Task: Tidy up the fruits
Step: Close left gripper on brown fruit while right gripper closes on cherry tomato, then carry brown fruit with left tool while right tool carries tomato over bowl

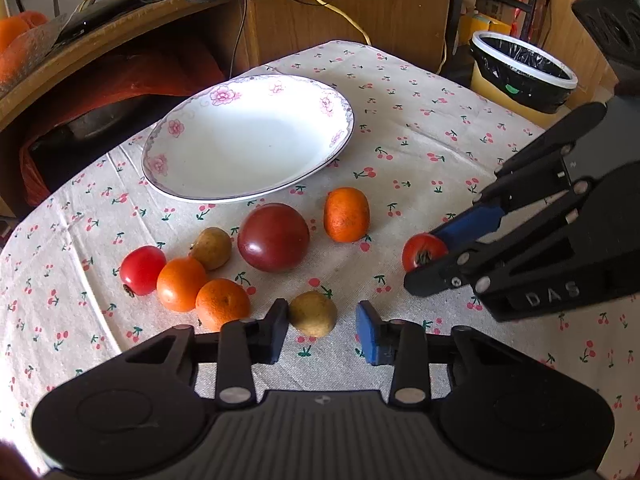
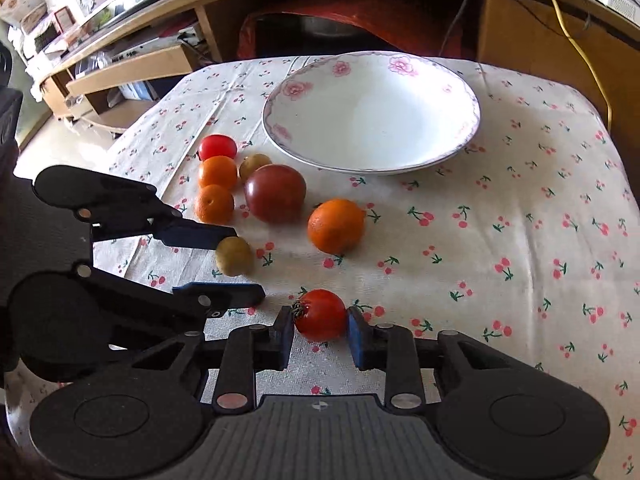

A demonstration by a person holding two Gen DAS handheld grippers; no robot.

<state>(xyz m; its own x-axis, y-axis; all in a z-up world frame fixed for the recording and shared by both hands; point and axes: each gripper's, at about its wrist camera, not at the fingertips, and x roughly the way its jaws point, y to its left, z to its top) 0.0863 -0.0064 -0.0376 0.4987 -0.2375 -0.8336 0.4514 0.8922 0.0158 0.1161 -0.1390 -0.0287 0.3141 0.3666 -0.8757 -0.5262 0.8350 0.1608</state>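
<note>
Right now we have both grippers down at the near edge of the table (image 2: 520, 184), each around a piece of fruit. Our right gripper (image 2: 320, 330) has its fingers drawn in narrow on a small red tomato (image 2: 321, 314); the pads touch or nearly touch its two sides, and it sits on the cloth. Our left gripper (image 1: 322, 330) stands wide around a small yellow-brown fruit (image 1: 313, 313), one pad close beside it, the other well clear.

Farther in lie a large dark red tomato (image 1: 274, 237), an orange (image 1: 346, 214), two more oranges (image 1: 202, 295) touching each other, another red tomato (image 1: 143, 270) and a second yellow-brown fruit (image 1: 211, 248). An empty flowered plate (image 1: 160, 168) sits near the far edge.

We judge the tomato to be light, smooth-skinned and soft, so it could slip or bruise under a hard squeeze. We would hold it across its widest middle, away from the stem end facing left, and close gently. The yellow-brown fruit looks firmer and should take a plain grip across its sides.
</note>
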